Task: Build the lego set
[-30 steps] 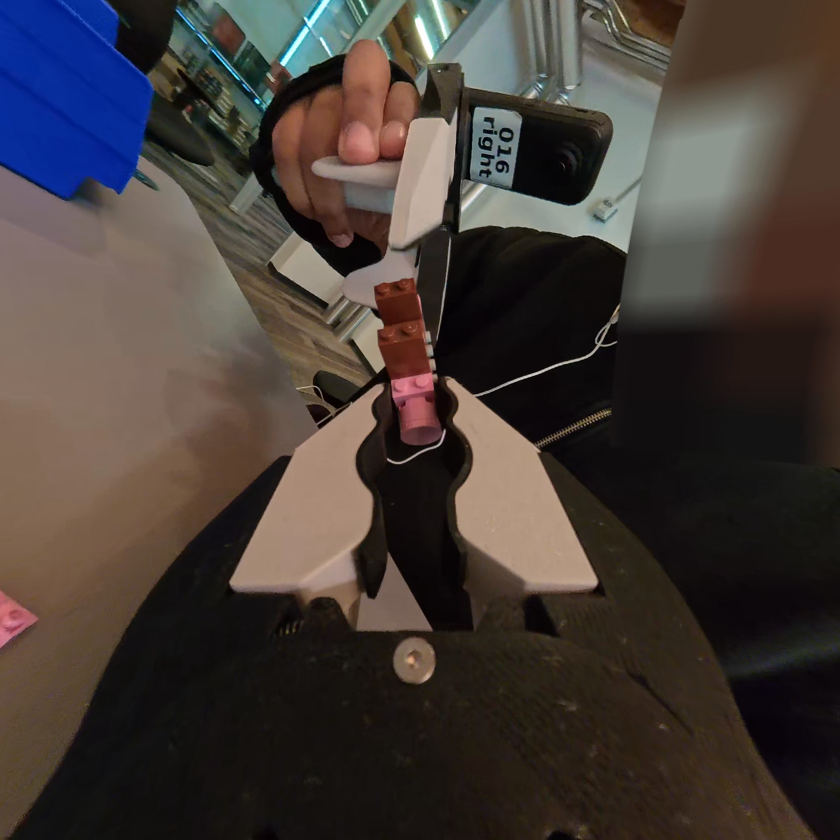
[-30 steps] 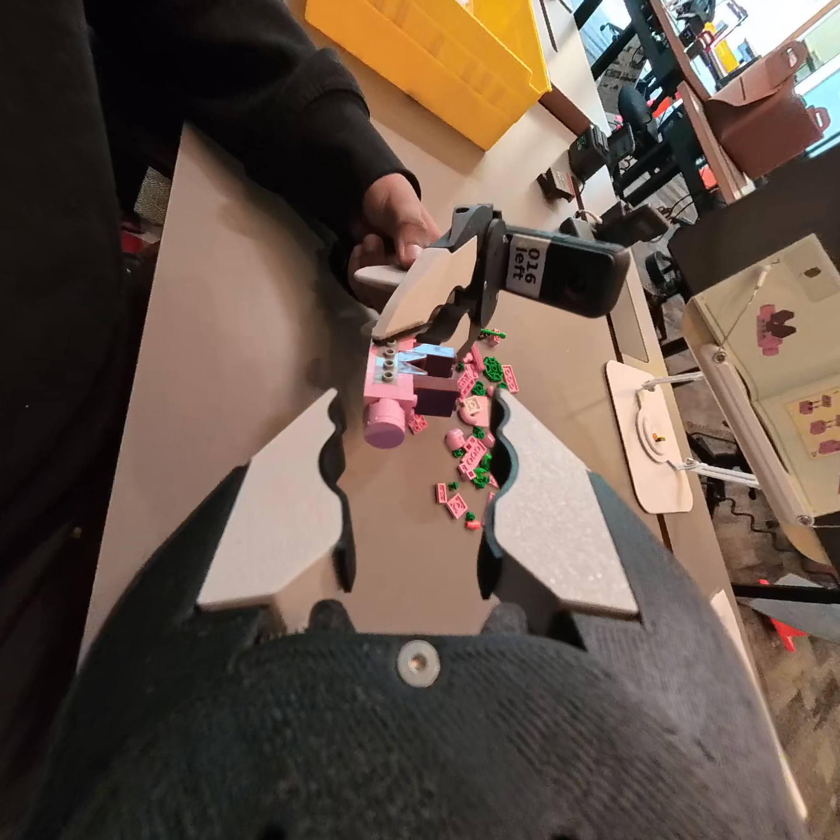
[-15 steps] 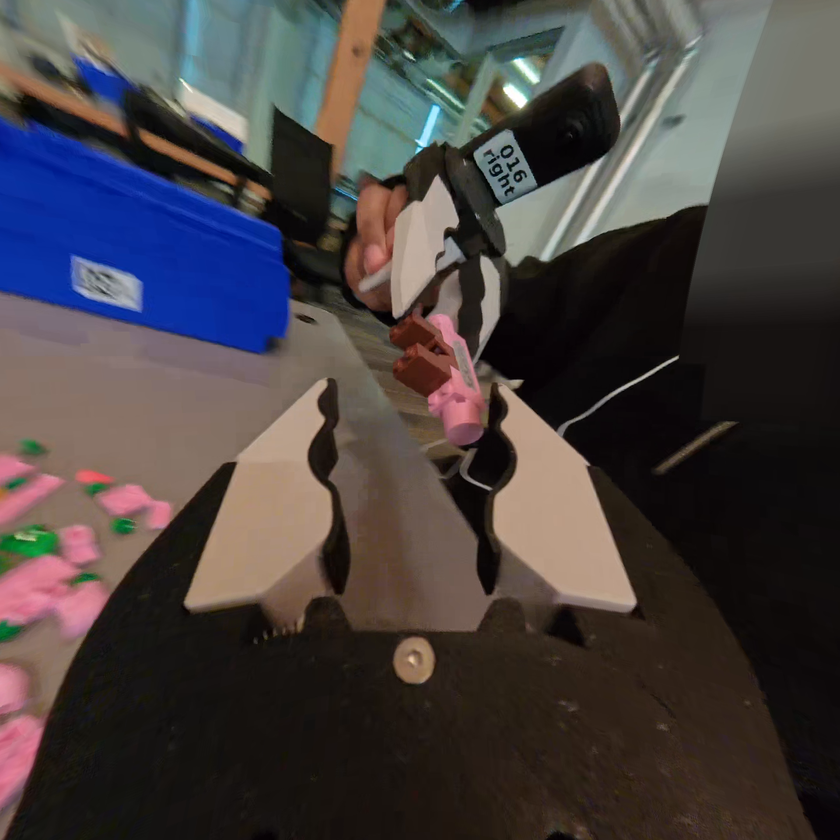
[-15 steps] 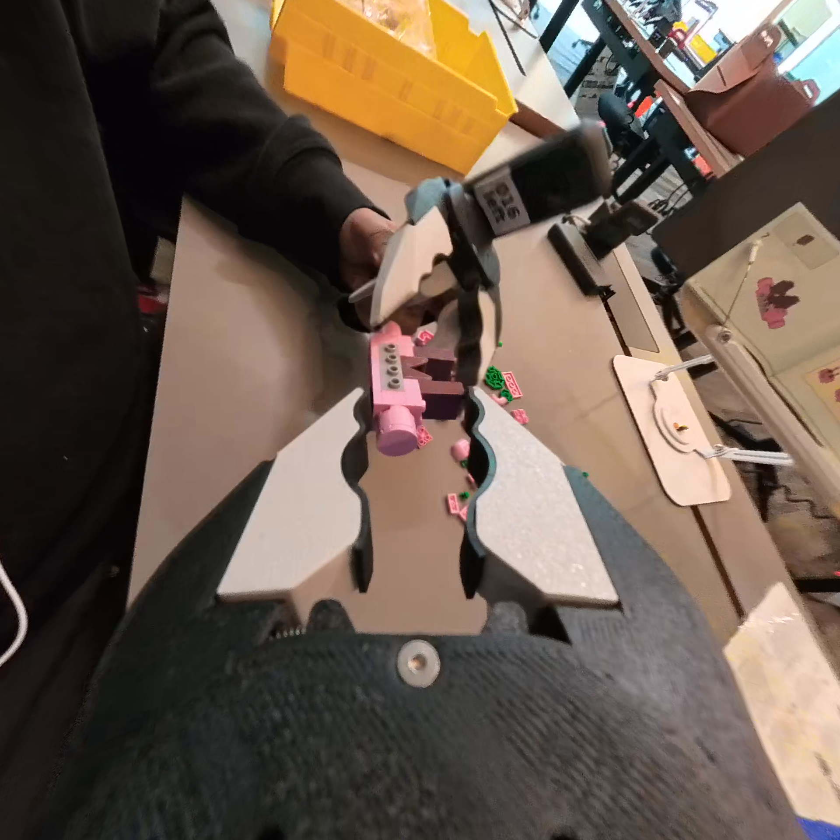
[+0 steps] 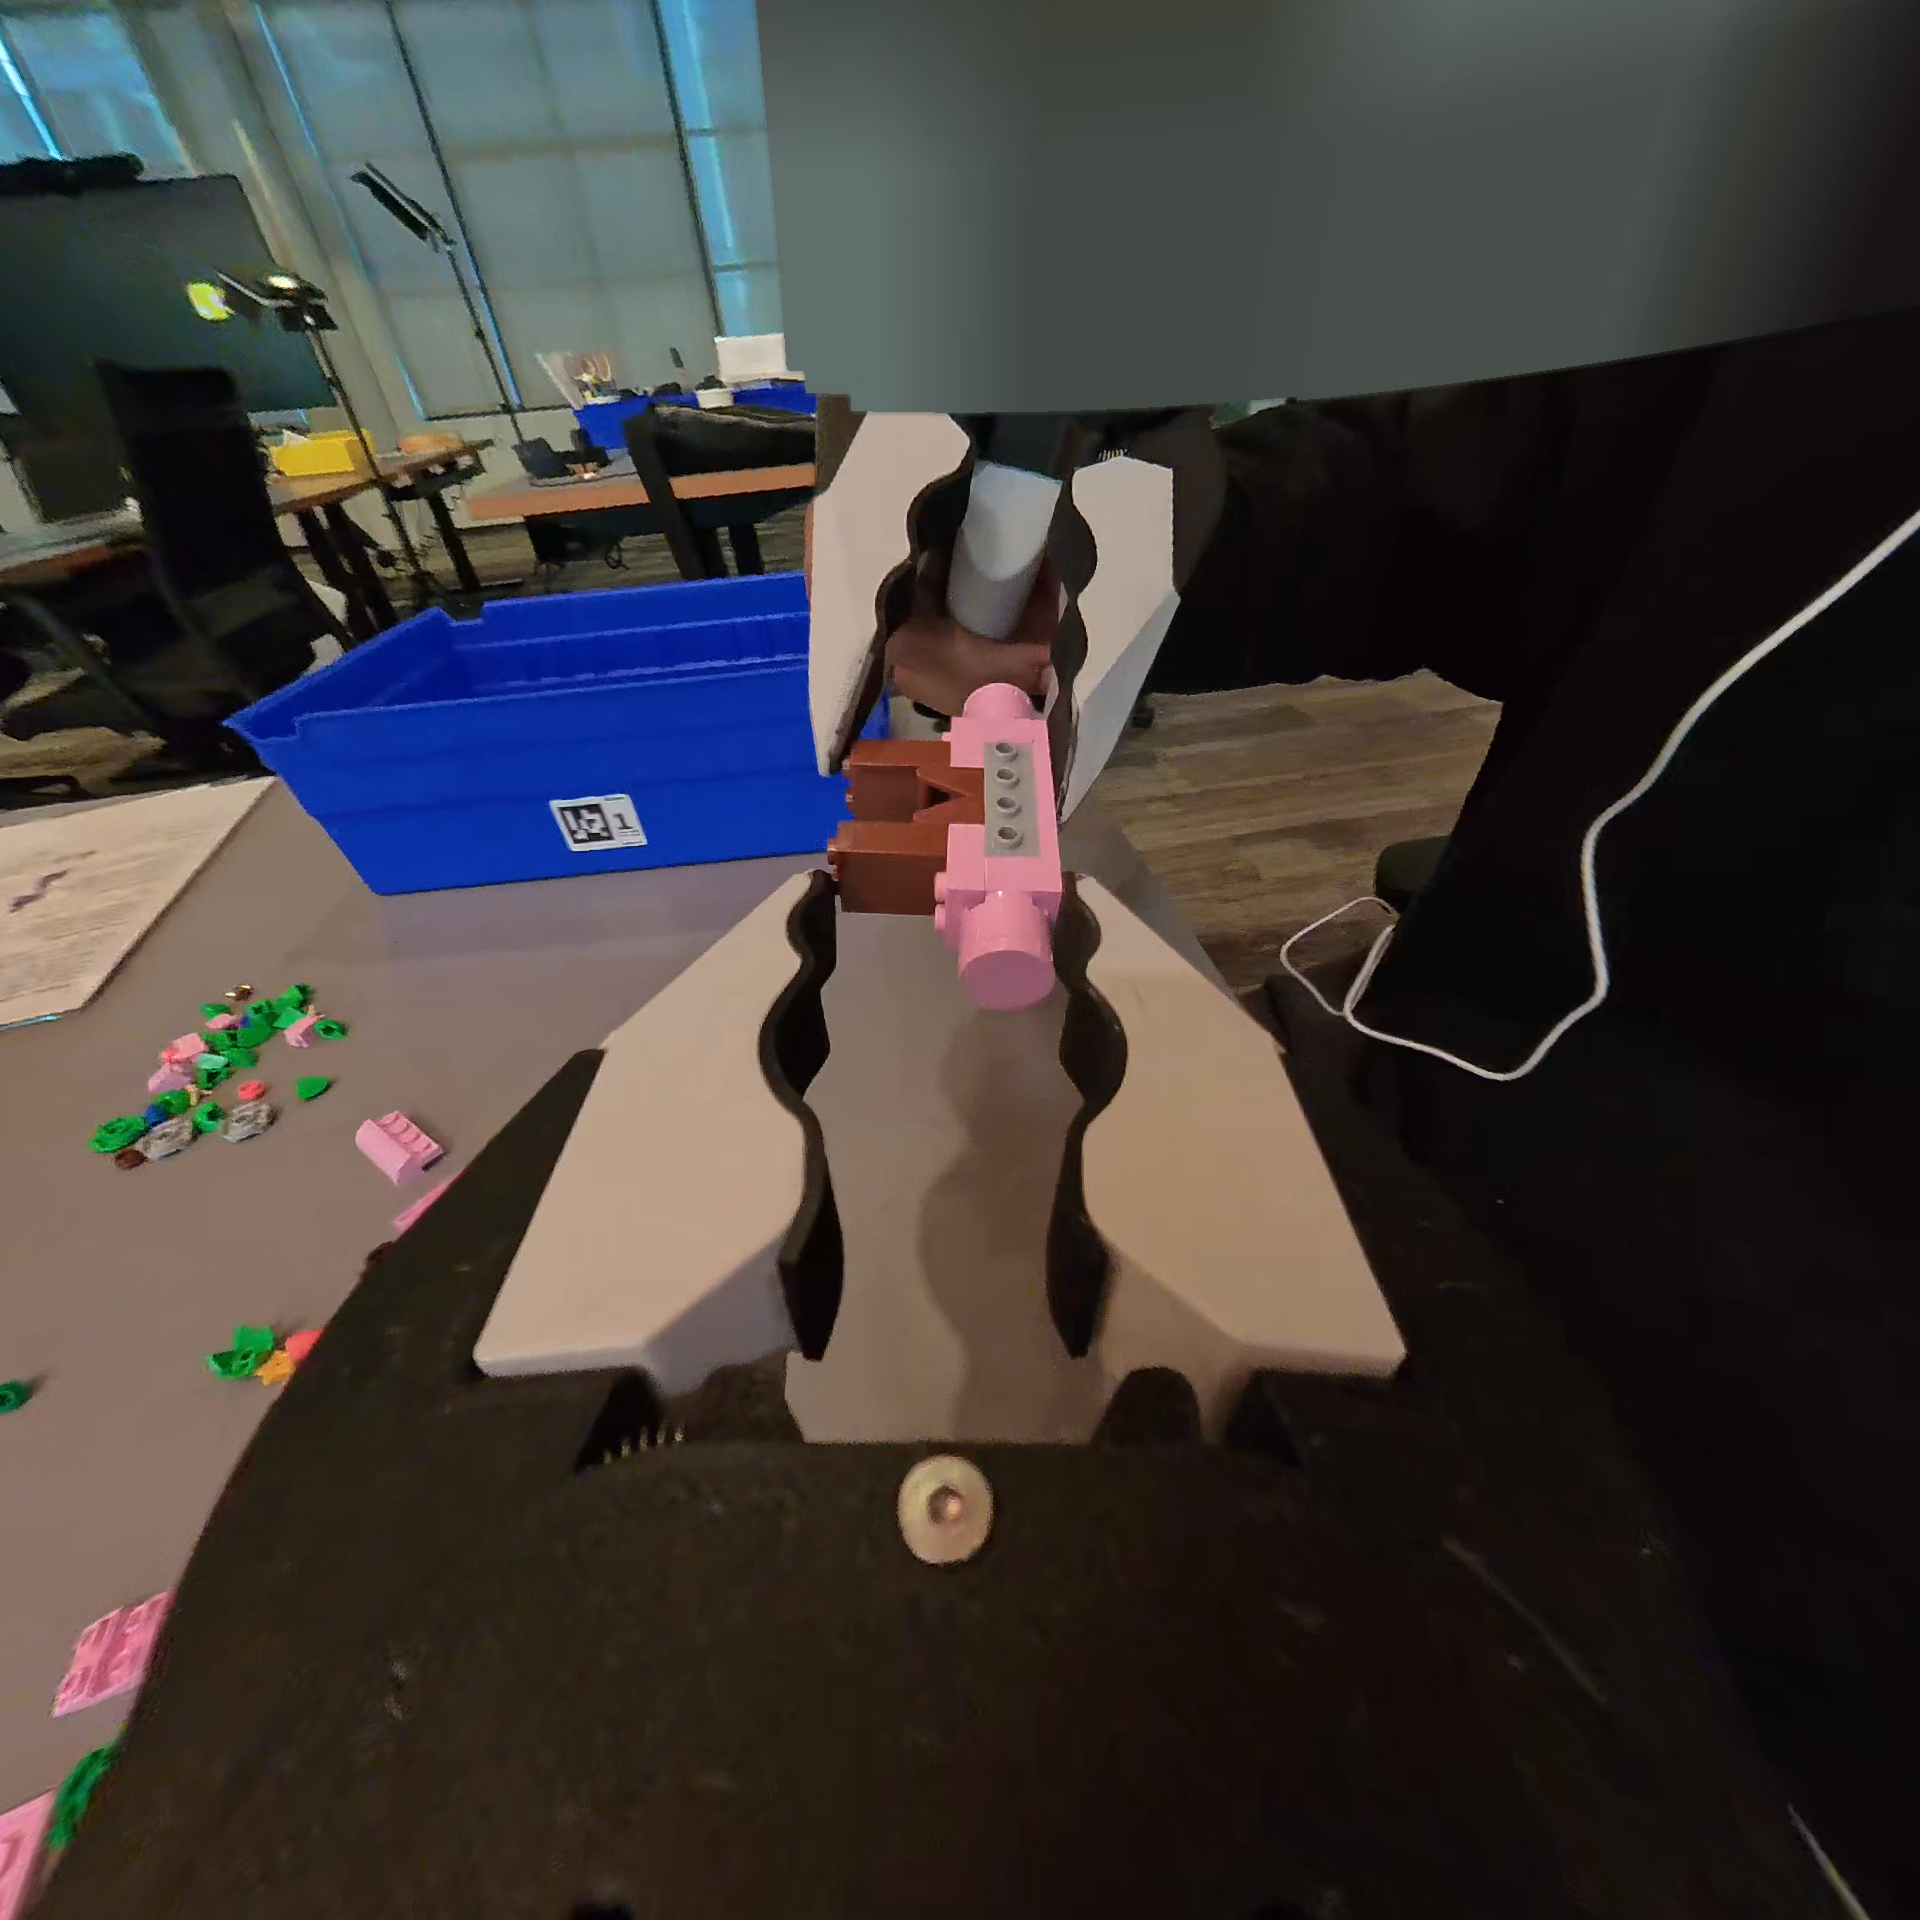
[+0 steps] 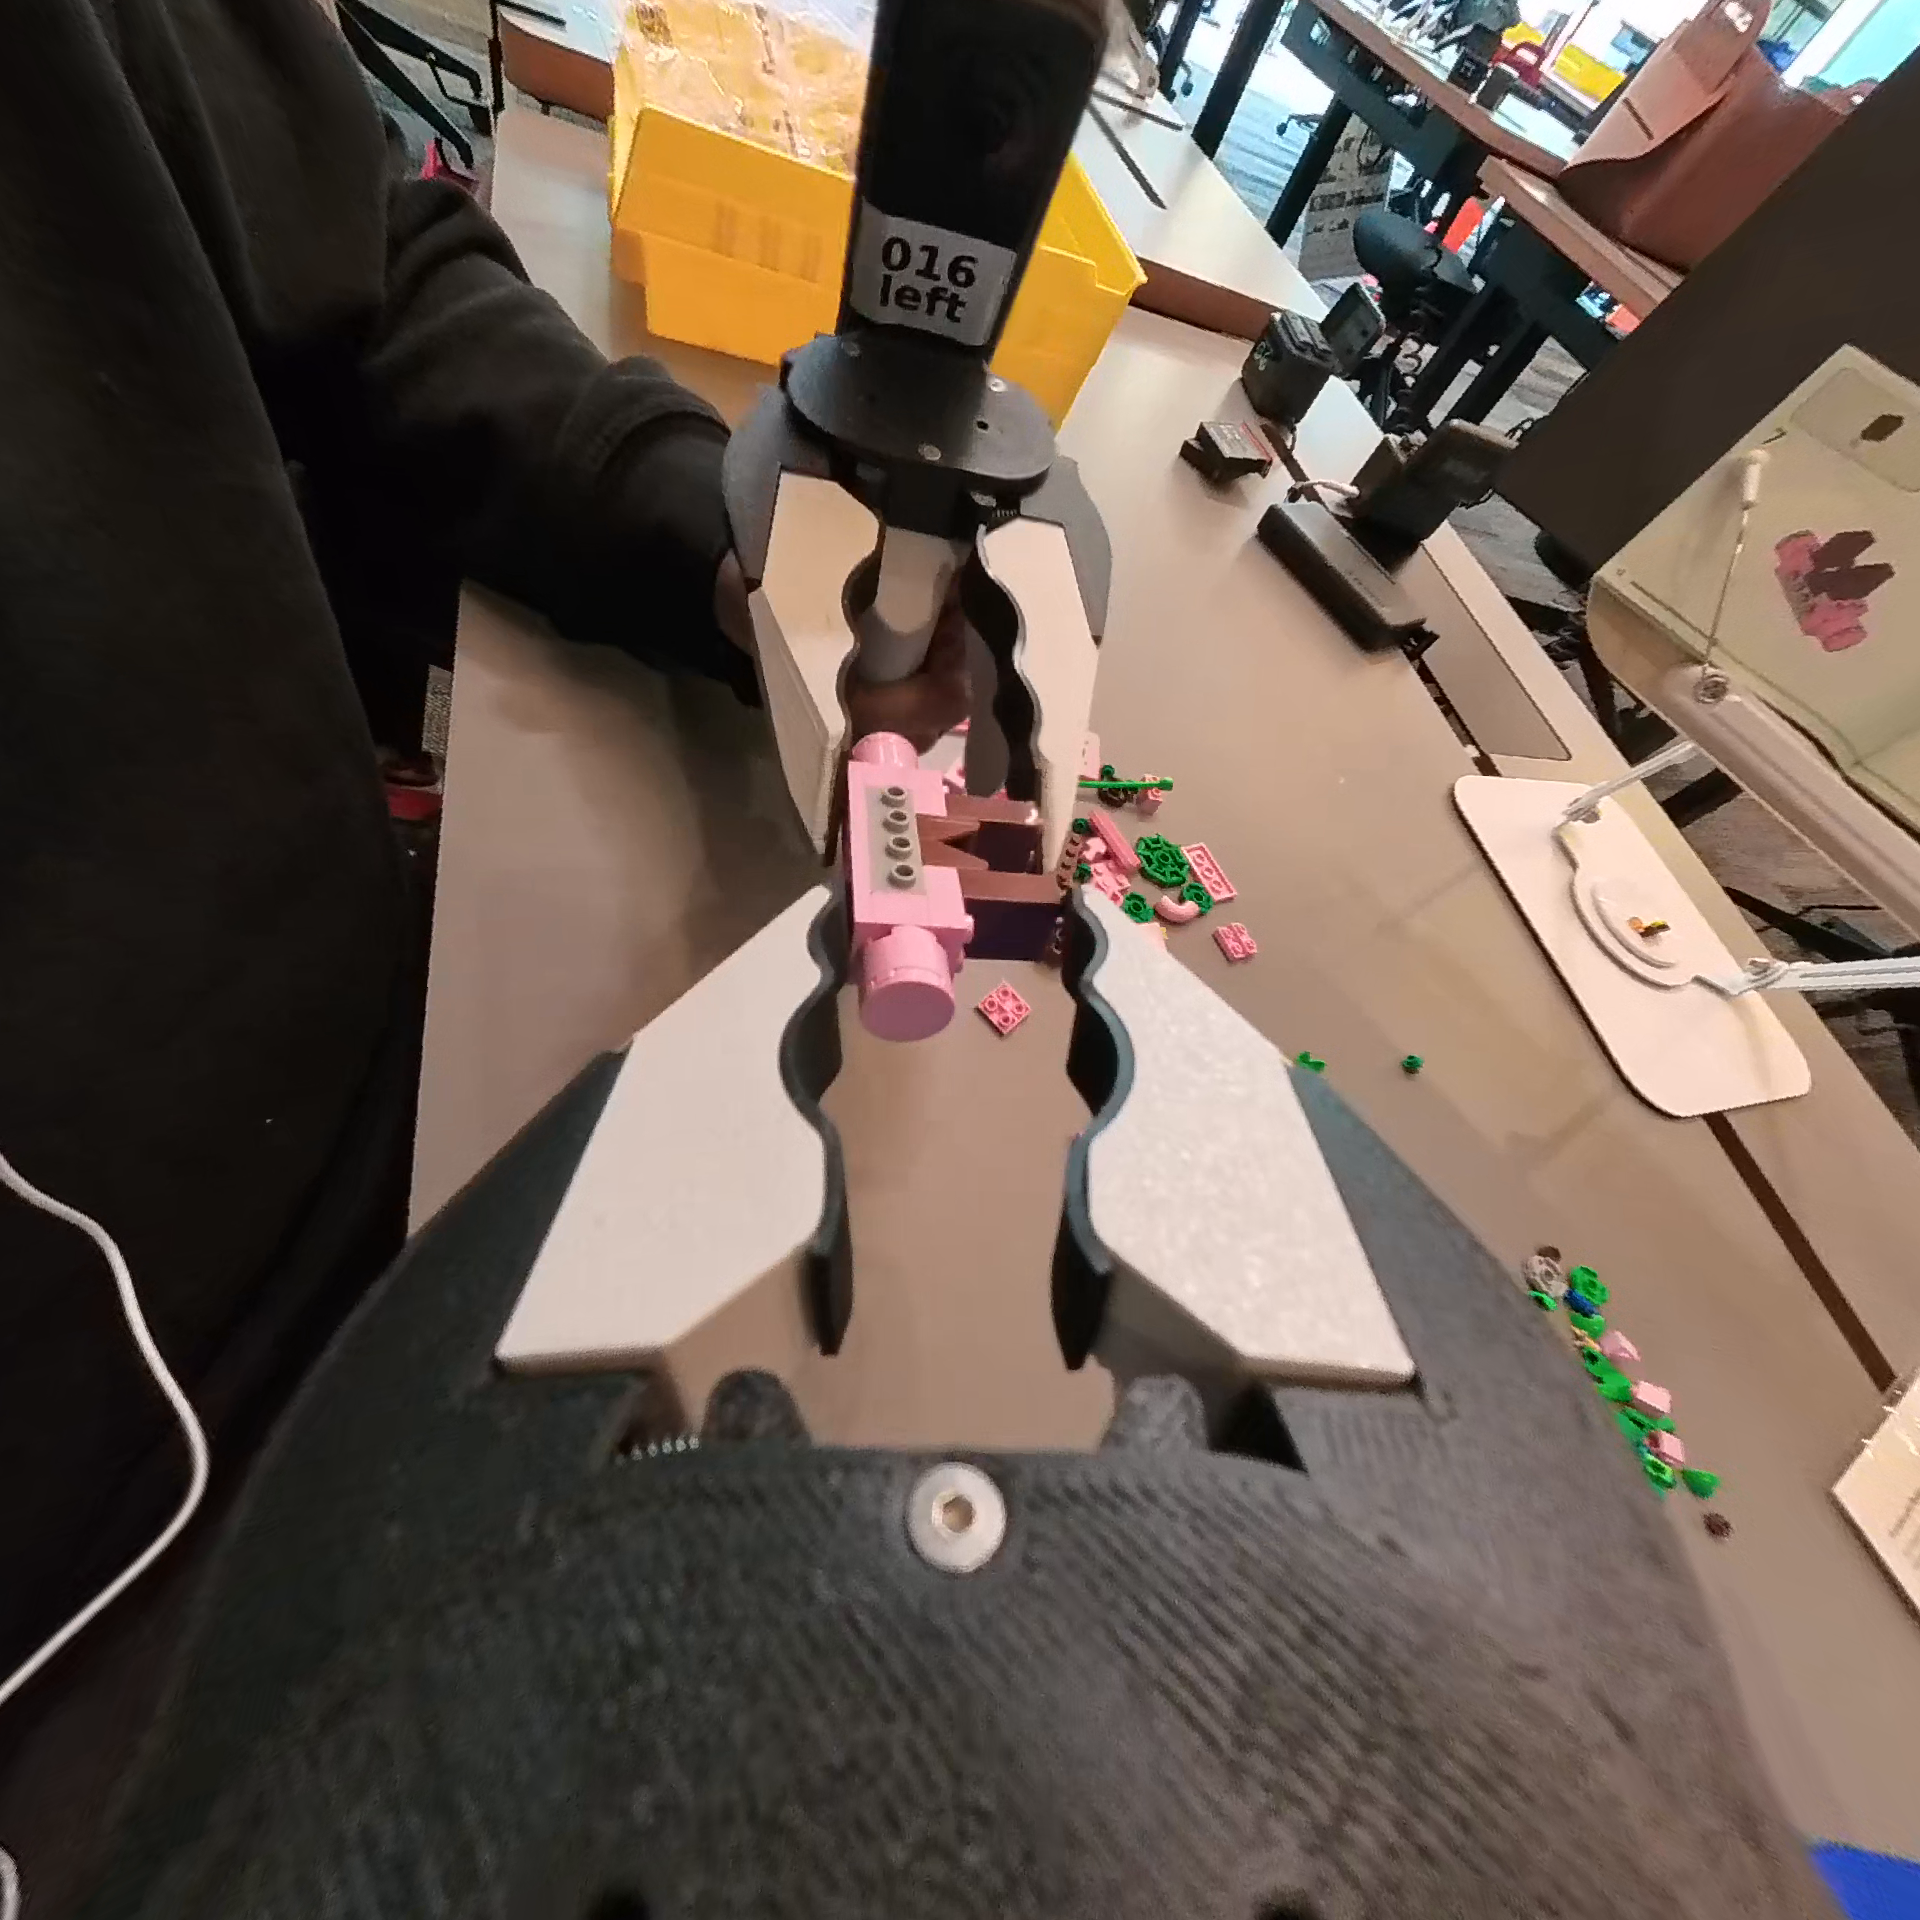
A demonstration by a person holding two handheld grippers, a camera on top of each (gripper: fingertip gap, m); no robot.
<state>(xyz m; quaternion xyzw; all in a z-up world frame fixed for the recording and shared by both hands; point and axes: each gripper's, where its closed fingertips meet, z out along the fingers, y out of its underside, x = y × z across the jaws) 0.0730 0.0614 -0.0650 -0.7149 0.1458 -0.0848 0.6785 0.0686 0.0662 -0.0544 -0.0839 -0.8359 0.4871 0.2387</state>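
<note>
Left wrist view had the model [image 5: 961, 847] at 12 o'clock between both grippers, above the table [image 5: 520, 966]. My left gripper [image 5: 945, 935] and right gripper [image 6: 945, 935] each gripped it across the tips, I judged. Long axis ran 12 to 6, pink cylinder toward me. Loose bricks [image 6: 1174, 883] at 1 o'clock remained: barely started.

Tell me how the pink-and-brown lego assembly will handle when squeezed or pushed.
The lego assembly is probably stiff and light: small plastic bricks. Pressed-together joints may pop apart under a hard squeeze. Its blocky body likely won't roll, despite the round pink peg.
</note>
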